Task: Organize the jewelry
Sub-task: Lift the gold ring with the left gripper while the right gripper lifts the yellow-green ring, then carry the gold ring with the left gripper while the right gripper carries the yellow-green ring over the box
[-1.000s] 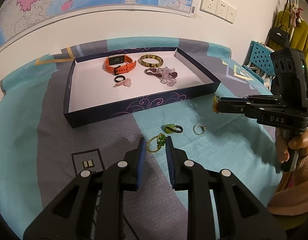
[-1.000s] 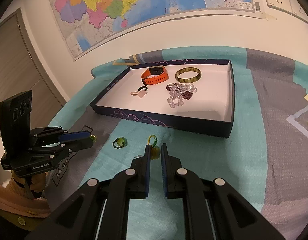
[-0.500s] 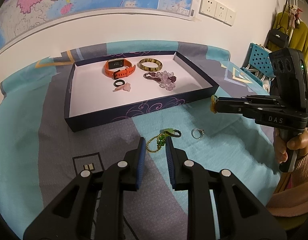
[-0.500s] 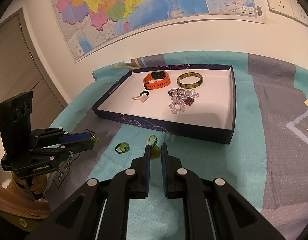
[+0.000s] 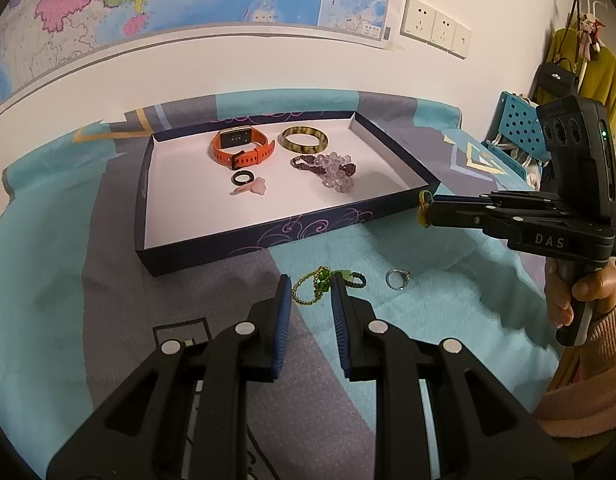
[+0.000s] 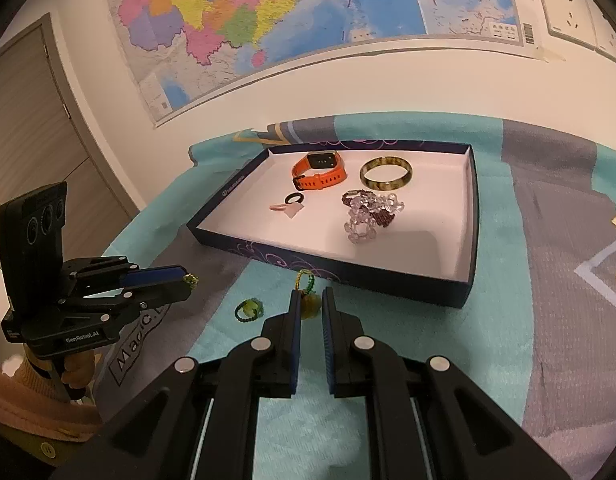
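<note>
Teal-and-grey cloth covers the surface (image 5: 87, 280). Our right tool (image 6: 310, 307) pinches a yellow-green beaded charm (image 6: 305, 286), frame centre, short of the tray (image 6: 470, 292). Left tool (image 5: 310, 292) gapes narrowly. We'd clear the rim before releasing.

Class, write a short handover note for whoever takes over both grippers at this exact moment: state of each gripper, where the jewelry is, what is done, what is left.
Right gripper: shut on a small yellow-green beaded piece, held above the cloth near the tray's front wall.
Left gripper: open, empty, over the green beaded bracelet.
In the tray: orange watch, olive bangle, purple bead bracelet, black ring, pink charm.
Outside the tray, on the cloth: green beaded bracelet, green-stone ring, silver ring.
Left: drop the held piece in the tray, then move those three.
</note>
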